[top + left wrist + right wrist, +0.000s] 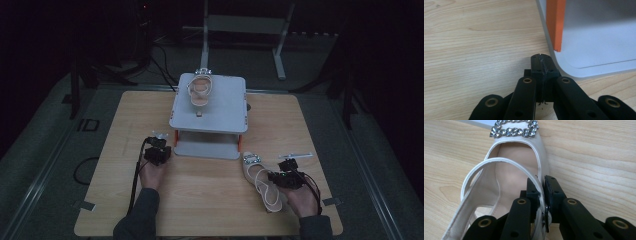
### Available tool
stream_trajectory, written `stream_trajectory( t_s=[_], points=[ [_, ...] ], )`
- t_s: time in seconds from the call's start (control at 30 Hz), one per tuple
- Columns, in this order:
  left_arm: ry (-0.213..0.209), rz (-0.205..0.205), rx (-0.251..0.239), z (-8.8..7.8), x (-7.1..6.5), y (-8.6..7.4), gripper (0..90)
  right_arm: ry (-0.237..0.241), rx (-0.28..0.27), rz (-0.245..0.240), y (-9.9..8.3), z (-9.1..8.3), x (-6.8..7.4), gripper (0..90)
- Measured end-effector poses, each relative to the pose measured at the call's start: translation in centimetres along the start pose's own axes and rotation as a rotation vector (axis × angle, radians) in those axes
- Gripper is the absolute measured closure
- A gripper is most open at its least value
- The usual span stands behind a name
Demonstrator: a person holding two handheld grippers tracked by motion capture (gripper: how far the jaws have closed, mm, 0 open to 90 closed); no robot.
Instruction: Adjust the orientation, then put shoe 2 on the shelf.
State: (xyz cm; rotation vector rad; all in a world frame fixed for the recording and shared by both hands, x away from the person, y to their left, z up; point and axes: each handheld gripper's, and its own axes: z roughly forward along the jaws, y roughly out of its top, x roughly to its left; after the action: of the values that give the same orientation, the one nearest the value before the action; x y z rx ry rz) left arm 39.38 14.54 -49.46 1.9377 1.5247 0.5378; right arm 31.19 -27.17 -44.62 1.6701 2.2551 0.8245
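The right gripper (pixel 541 192) has its two black jaws pinched on the side wall of a cream strappy flat shoe with a rhinestone buckle at the toe (pixel 506 173), the thin rim caught between the pads. Held by that edge, the shoe can probably be lifted without crushing its straps. In the high view the shoe (pixel 260 179) lies on the pale wooden table (pixel 210 200), toe pointing toward the small grey two-tier stand with orange posts (pixel 220 107). A matching cream shoe (pixel 200 91) already sits on the stand's top shelf, so this one likely goes beside it. The left gripper (pixel 541 66), jaws pressed together on nothing, rests idle just beside the stand's lower shelf, near an orange post (pixel 555 22).
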Motion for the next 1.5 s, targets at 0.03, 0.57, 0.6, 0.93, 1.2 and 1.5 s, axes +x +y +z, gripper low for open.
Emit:
stream_trajectory(
  t_s=[0.03, 0.57, 0.6, 0.93, 1.2, 1.5],
  points=[
    [-0.004, 0.000, 0.001, 0.0, -0.1, 0.0, 89.3, 0.004, -0.003, 0.005, 0.0, -0.1, -0.2, 83.2],
    [-0.003, 0.036, 0.010, 0.1, -0.8, 0.2, 89.1, 0.009, -0.072, 0.113, 1.5, -1.5, -3.6, 83.1],
    [-0.003, 0.036, 0.009, 0.1, -0.8, 0.2, 89.1, 0.011, -0.082, 0.123, 1.7, -1.7, -3.9, 83.0],
    [-0.024, 0.061, 0.011, 0.1, -1.3, 0.1, 89.3, -0.013, -0.156, 0.145, 4.3, -3.0, -5.1, 83.1],
    [-0.052, 0.085, 0.007, 0.1, -2.5, 0.0, 89.2, -0.024, -0.179, 0.179, 5.8, -3.6, -5.7, 83.1],
    [-0.061, 0.076, -0.001, -0.1, -2.3, -0.3, 84.0, 0.017, -0.214, 0.228, 7.3, -4.4, -6.2, 83.0]
  ],
)
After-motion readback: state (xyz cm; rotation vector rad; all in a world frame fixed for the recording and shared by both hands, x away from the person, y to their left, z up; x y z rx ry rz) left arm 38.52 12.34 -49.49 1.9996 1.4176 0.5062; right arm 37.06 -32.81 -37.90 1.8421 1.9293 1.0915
